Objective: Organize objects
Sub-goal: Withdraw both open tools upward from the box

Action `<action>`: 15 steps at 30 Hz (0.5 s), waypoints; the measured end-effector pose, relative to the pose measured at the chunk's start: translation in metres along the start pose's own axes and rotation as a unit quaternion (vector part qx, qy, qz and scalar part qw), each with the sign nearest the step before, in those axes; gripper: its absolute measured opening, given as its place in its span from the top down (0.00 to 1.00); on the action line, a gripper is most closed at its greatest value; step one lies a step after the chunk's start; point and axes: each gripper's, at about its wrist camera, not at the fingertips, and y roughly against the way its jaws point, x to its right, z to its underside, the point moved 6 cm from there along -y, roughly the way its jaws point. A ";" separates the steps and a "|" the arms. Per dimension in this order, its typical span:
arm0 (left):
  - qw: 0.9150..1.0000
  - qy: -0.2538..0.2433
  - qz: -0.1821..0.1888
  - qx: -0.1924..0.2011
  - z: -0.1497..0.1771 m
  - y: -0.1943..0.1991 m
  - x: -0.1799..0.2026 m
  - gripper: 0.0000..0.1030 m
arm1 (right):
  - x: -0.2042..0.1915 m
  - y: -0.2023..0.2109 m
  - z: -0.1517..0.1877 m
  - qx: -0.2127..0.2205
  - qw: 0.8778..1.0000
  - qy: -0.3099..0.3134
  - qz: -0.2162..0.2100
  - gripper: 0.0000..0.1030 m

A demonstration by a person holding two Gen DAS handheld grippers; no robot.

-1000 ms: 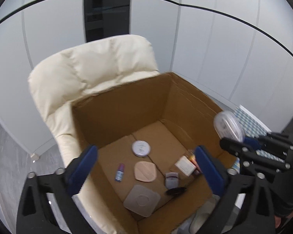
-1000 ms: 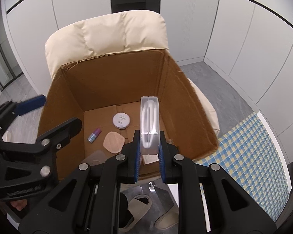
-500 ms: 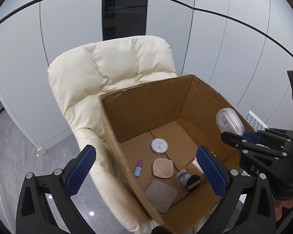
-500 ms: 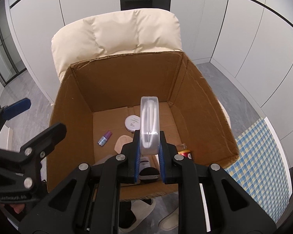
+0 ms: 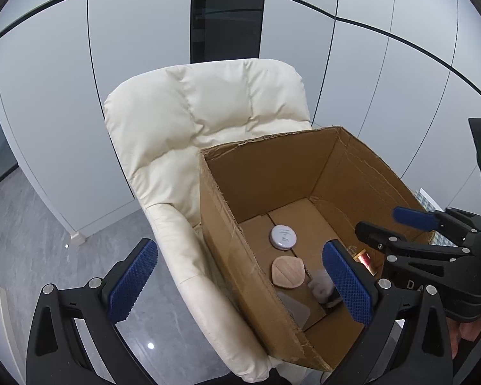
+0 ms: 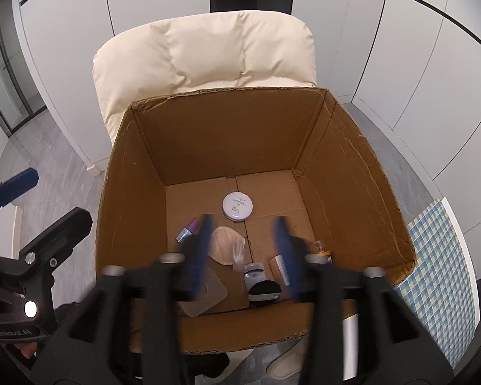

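Note:
An open cardboard box [image 6: 352, 160] sits on a cream chair [image 6: 208, 51]. On its floor lie a round white compact [image 6: 237, 205], a beige puff [image 6: 224, 245], a small purple bottle [image 6: 187, 229], a clear square lid [image 6: 205, 292] and a blurred clear round case [image 6: 255, 276] with a black part below it. My right gripper [image 6: 243, 247] is open and empty above the box's near side, its fingers motion-blurred. My left gripper [image 5: 240, 285] is open and empty over the box's left wall [image 5: 240, 272]. The right gripper also shows in the left wrist view [image 5: 391, 227].
A small white box [image 6: 279, 264] and a gold-capped item [image 6: 322, 250] lie at the box floor's right. Grey floor [image 6: 48, 176] surrounds the chair. A blue checked mat [image 6: 439, 256] lies to the right. White wall panels stand behind. Slippers [image 6: 288, 362] lie below the box.
My right gripper opened and let go of the clear round case, which now lies blurred on the box floor. My left gripper moved left, off the box's middle.

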 end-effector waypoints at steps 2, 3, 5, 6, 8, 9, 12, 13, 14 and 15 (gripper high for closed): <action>1.000 0.001 0.000 0.000 0.000 0.000 0.000 0.01 | 0.001 0.000 0.000 0.001 1.000 0.000 0.007 0.31; 1.000 0.001 0.000 0.000 0.000 -0.001 0.000 0.01 | 0.003 0.000 0.000 0.000 1.000 0.002 0.014 0.25; 1.000 -0.002 -0.001 -0.002 0.000 -0.002 0.001 0.01 | 0.006 -0.001 -0.001 0.000 1.000 -0.001 0.023 0.19; 1.000 -0.003 -0.001 -0.002 0.001 -0.002 0.002 0.01 | 0.008 -0.001 -0.001 0.001 1.000 -0.006 0.025 0.16; 1.000 -0.003 -0.001 -0.002 0.001 -0.003 0.004 0.01 | 0.013 0.000 -0.002 0.004 1.000 -0.014 0.025 0.11; 1.000 -0.004 -0.001 -0.002 0.001 -0.003 0.005 0.01 | 0.015 0.000 -0.003 0.006 0.999 -0.017 0.027 0.07; 1.000 -0.006 -0.001 -0.003 0.000 -0.004 0.008 0.01 | 0.021 0.001 -0.003 0.011 0.999 -0.020 0.041 0.00; 1.000 -0.005 -0.001 -0.003 -0.001 -0.005 0.009 0.01 | 0.022 0.001 -0.003 0.010 0.999 -0.020 0.039 0.00; 1.000 -0.005 -0.001 -0.004 -0.001 -0.006 0.011 0.01 | 0.024 0.001 -0.002 0.010 0.999 -0.023 0.038 0.00; 1.000 -0.006 0.000 -0.004 -0.002 -0.007 0.013 0.01 | 0.027 0.001 -0.001 0.008 0.999 -0.026 0.038 0.00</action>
